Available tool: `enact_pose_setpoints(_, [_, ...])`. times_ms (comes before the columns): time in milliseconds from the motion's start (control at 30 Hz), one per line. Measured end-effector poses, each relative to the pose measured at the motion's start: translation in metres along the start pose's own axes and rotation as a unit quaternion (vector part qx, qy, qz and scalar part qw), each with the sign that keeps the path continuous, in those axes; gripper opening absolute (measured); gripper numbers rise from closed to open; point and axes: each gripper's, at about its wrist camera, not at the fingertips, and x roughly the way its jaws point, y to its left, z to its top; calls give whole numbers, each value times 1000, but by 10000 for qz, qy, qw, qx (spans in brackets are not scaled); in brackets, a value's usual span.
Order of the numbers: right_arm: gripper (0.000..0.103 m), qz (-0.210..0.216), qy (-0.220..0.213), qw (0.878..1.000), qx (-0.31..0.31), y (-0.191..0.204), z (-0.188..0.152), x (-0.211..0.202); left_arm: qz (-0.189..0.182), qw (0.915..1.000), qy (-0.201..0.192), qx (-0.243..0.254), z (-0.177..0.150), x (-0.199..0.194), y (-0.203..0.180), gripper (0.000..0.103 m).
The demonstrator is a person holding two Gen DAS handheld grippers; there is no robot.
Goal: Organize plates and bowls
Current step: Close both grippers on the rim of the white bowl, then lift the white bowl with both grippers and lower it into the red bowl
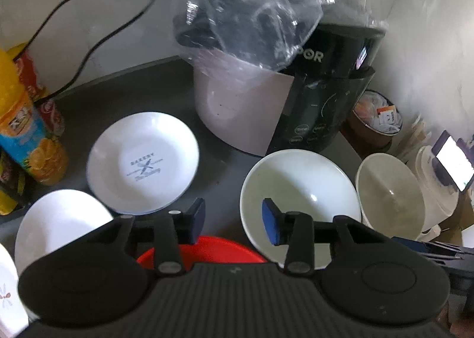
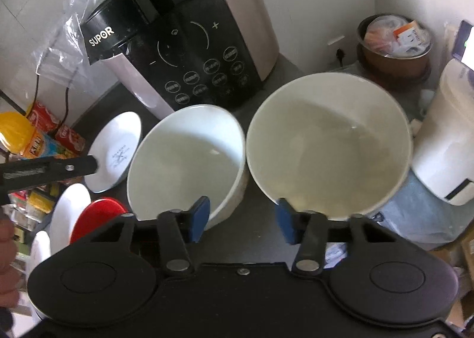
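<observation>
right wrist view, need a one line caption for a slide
Open right gripper hovers before two empty white bowls standing side by side in front of a Supor cooker on a dark counter.

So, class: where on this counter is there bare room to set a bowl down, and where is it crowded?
Bare counter shows between the printed plate, the cooker and the left bowl; another strip lies behind the plate toward the wall. It is crowded on the right: the two bowls sit nearly rim to rim, hemmed by the cooker and jar. Plates cluster at the left.
</observation>
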Motion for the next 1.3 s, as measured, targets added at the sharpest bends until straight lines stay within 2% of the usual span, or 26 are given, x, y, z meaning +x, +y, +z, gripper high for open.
enact_pose_setpoints(133, [40,132,249,9996,50,0,3,12,110,9999,71,94,3,18,-8,38])
enact_pose_setpoints(567, [39,258,458,9986,48,4,8,33,405,9986,272,212,10,52,-14,28])
enact_pose_setpoints(667, [39,226,483,9986,68,6,7,39,339,9985,410,144,12,61,-11,24])
enact_pose_setpoints(767, [29,157,516,9985,-8,11,8,47,313,9978,558,196,12,73,-11,24])
enact_pose_setpoints(867, [27,7,459,9989,-99,16,5,51,282,9968,725,182,9,87,-10,24])
enact_pose_setpoints(933, [24,-19,377,9993,-76,17,5,50,205,9960,859,112,8,95,-8,18])
enact_pose_setpoints(1000, [22,-68,297,9995,-46,18,7,46,74,9947,1026,-61,7,100,-6,6])
enact_pose_setpoints(1300, [20,-122,-52,9998,-120,22,6,24,-173,9973,702,-99,9,77,-6,5])
